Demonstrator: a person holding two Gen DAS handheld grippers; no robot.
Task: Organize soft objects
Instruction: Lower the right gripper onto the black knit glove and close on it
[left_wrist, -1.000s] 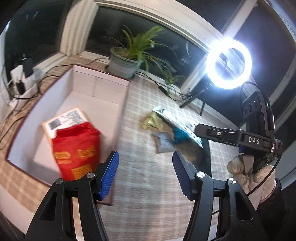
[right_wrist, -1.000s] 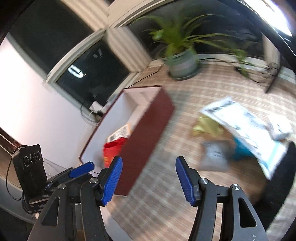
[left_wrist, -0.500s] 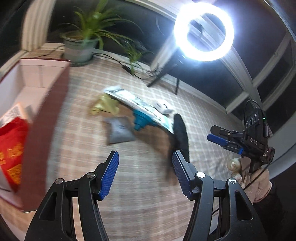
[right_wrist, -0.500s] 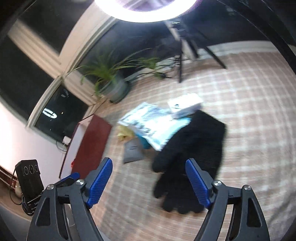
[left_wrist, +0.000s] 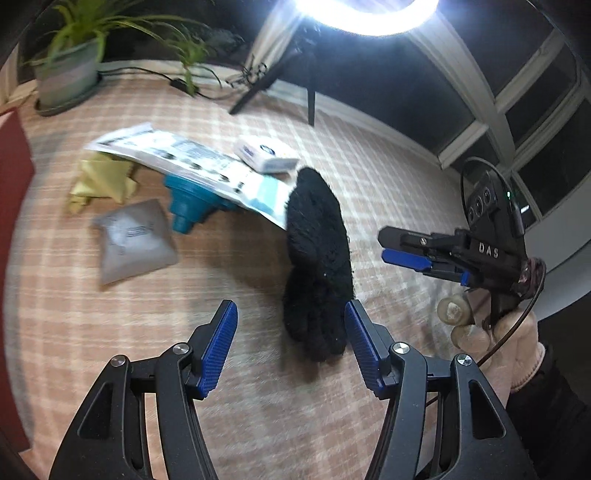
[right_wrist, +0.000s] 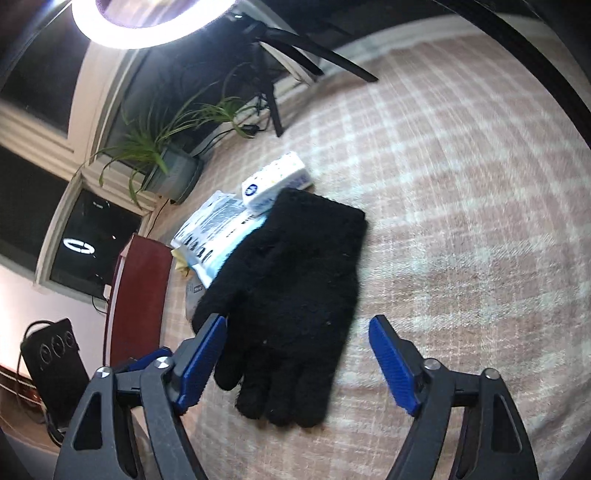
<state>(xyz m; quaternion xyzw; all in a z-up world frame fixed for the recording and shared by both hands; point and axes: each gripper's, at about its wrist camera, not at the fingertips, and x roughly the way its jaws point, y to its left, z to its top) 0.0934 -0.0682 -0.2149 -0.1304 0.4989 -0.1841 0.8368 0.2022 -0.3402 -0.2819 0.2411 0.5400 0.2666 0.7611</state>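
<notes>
Left gripper (left_wrist: 291, 347): jaws stand well apart and hold nothing; the blue pads (left_wrist: 218, 350) hover over the plaid cloth (left_wrist: 110, 332), with the fingertips of the black glove (left_wrist: 317, 266) lying just beyond the right pad.
Right gripper (right_wrist: 297, 365): jaws wide and closing, pads not touching anything; the black glove (right_wrist: 291, 295) lies flat between and beyond them, its fingers pointing toward the camera and its thumb partly hidden behind the left pad.
Right hand (left_wrist: 498, 332): wears a pale glove and holds the right gripper's handle at the right edge of the left wrist view.
Glove's far end: its cuff overlaps a white-and-blue printed packet (left_wrist: 192, 166) and sits just beside a small white pack (left_wrist: 266, 153).
Under the packet: a teal object (left_wrist: 192, 206), mostly covered, shape hard to tell.
Near it: a grey pouch (left_wrist: 136, 240), blurred, print unreadable; a yellow cloth (left_wrist: 99, 181), partly under the packet.
Left edge: a dark red box wall (right_wrist: 136, 295), cut off, inside hidden.
Far edge: a potted plant (left_wrist: 66, 70) and a ring light (right_wrist: 147, 22), both cropped.
</notes>
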